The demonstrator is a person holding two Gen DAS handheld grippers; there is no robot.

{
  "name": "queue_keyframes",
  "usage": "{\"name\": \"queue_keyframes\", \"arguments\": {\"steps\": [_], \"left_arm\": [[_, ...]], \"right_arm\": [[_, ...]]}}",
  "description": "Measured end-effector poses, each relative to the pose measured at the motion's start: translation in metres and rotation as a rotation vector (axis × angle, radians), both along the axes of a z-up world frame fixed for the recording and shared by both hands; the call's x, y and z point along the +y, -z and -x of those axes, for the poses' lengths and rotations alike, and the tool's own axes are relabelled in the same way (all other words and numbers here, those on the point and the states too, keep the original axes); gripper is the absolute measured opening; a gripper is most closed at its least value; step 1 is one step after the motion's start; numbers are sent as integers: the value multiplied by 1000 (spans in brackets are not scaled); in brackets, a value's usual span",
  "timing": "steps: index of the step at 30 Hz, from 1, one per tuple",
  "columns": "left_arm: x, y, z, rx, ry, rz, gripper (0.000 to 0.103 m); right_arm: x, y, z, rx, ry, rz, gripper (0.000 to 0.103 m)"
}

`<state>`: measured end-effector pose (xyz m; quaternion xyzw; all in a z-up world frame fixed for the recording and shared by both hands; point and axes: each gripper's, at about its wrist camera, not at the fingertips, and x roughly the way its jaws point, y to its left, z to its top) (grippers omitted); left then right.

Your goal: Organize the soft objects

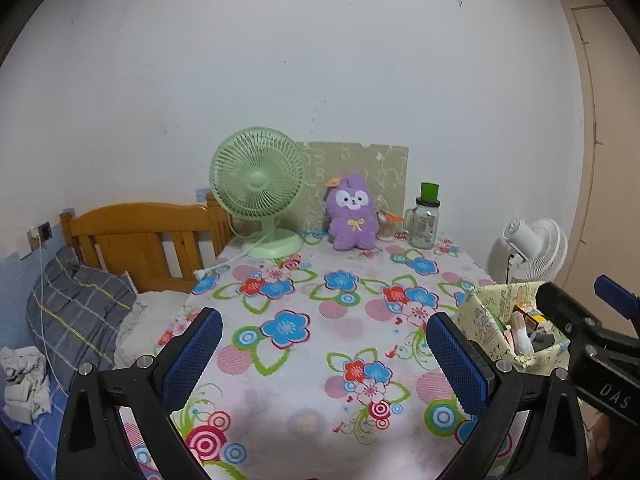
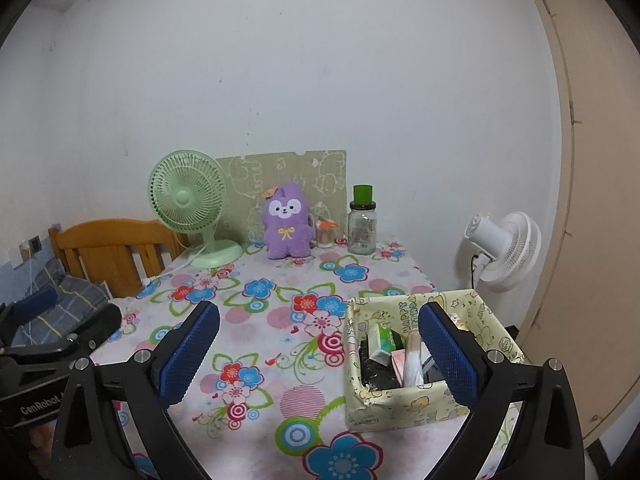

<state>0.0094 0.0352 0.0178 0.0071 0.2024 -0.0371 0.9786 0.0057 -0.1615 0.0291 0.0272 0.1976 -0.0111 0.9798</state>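
A purple plush toy [image 1: 353, 213] with a white face sits upright at the far side of the flowered table [image 1: 304, 344], between a green fan and a glass jar. It also shows in the right wrist view [image 2: 285, 223]. My left gripper [image 1: 324, 344] is open and empty, low over the near part of the table, far from the toy. My right gripper [image 2: 318, 340] is open and empty, its right finger in front of a yellow paper-covered box [image 2: 404, 400]. The box also shows in the left wrist view [image 1: 486, 320].
A green desk fan [image 1: 258, 188] stands back left, its cord trailing off the table. A glass jar with a green lid [image 1: 425, 220] stands back right. The box holds several small packets. A bed with wooden headboard [image 1: 140, 240] lies left; a white fan [image 2: 502, 248] stands right.
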Motion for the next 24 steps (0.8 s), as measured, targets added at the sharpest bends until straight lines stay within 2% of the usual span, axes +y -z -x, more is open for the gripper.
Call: {"name": "queue_keyframes", "arguments": {"steps": [7, 24], "left_arm": [[-5, -5, 7, -30, 8, -13, 103], [-9, -8, 7, -39, 15, -8, 103]], "right_arm": [[-1, -1, 6, -14, -3, 5, 101], [-6, -7, 8, -24, -3, 14, 101]]}}
